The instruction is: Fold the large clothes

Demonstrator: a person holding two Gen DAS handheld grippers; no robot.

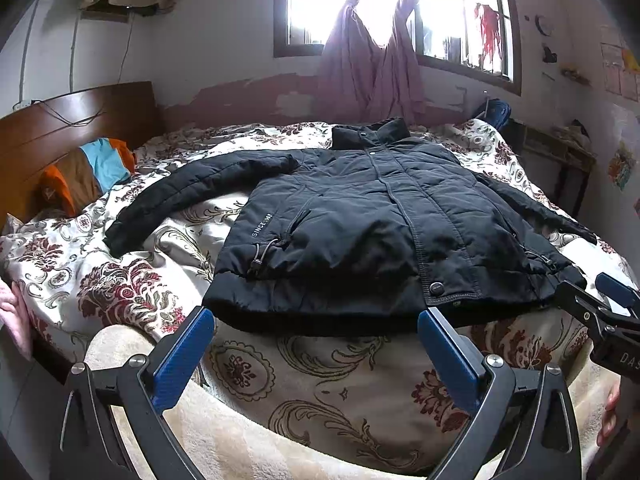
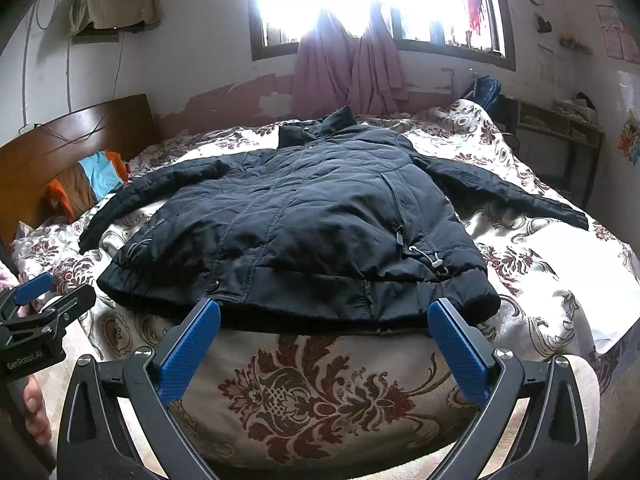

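A large black padded jacket (image 1: 360, 216) lies face up and spread flat on the bed, collar at the far side, hem toward me, both sleeves stretched out sideways. It also shows in the right wrist view (image 2: 304, 216). My left gripper (image 1: 316, 320) is open and empty, just short of the hem's left half. My right gripper (image 2: 324, 312) is open and empty, just short of the hem's right half. The right gripper shows at the right edge of the left wrist view (image 1: 600, 300), and the left gripper at the left edge of the right wrist view (image 2: 44, 292).
The bed carries a cream floral quilt (image 1: 120, 280) with a beige blanket (image 1: 240, 432) at the near edge. A wooden headboard (image 1: 60, 128) and an orange, blue and brown pillow (image 1: 88, 172) lie at left. A window with pink curtains (image 1: 372, 64) is behind, a shelf (image 1: 560, 152) at right.
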